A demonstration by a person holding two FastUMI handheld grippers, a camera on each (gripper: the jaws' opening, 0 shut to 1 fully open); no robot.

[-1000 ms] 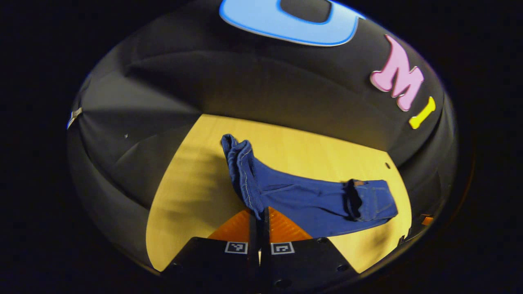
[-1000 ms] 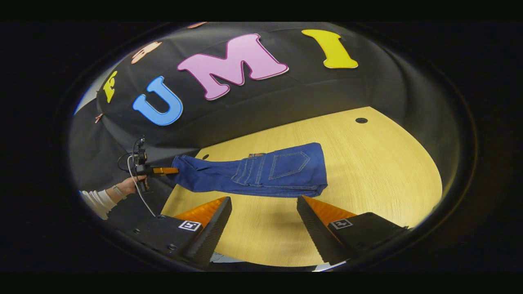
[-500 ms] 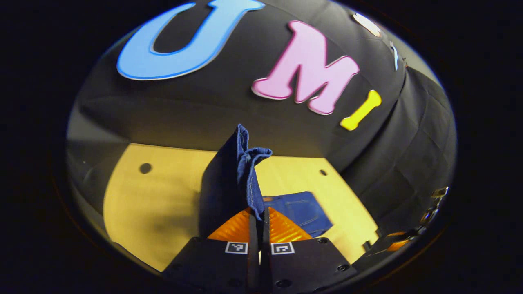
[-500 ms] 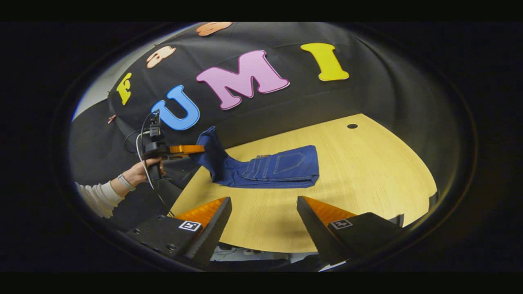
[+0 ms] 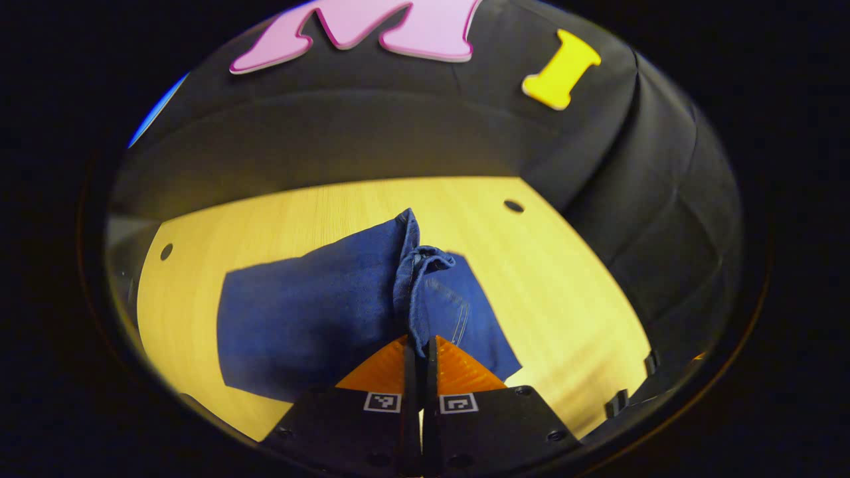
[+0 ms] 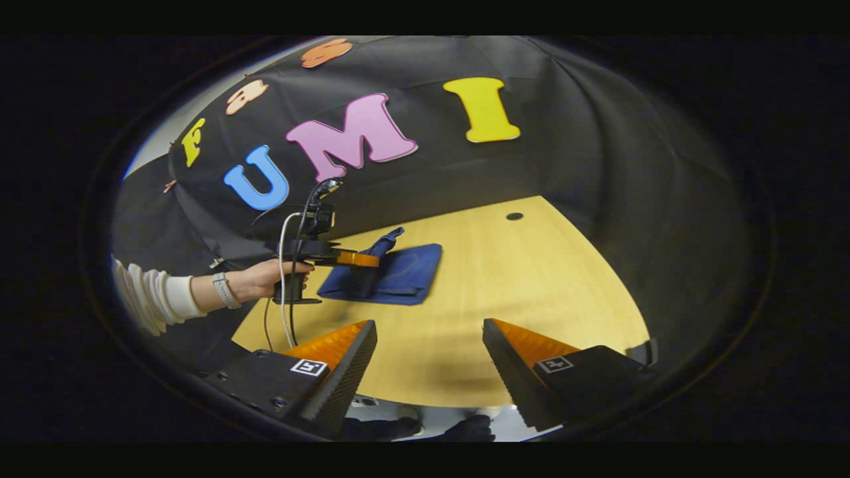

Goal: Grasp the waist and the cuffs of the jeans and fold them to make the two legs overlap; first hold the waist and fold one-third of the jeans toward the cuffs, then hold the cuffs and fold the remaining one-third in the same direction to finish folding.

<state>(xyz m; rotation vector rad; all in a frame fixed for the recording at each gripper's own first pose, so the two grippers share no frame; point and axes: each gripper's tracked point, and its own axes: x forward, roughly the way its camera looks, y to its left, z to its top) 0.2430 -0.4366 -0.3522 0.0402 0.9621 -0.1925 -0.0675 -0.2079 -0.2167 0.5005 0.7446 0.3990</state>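
Note:
The blue jeans [image 5: 305,318] lie folded in a compact stack on the wooden table [image 5: 531,265], a back pocket showing at the right of the stack. My left gripper [image 5: 418,348] is shut on the bunched cuffs [image 5: 415,265], which stand up above the folded stack. In the right gripper view the jeans [image 6: 405,275] are a small dark-blue rectangle far off, with the left gripper [image 6: 365,259] holding the cuffs over them, carried by a hand [image 6: 265,279]. My right gripper [image 6: 428,345] stands open above the table's near part, nothing between its fingers.
The table [image 6: 531,279] has small round holes [image 5: 513,206] near its back edge and another hole [image 5: 166,251] at the left. The black booth wall rises behind the table. A cable [image 6: 285,279] hangs from the left gripper. The near table edge sits below my right gripper.
The left gripper carried the cuffs across and down over the folded waist part, so the jeans went from stretched out to a compact stack. The right gripper drew back, staying open.

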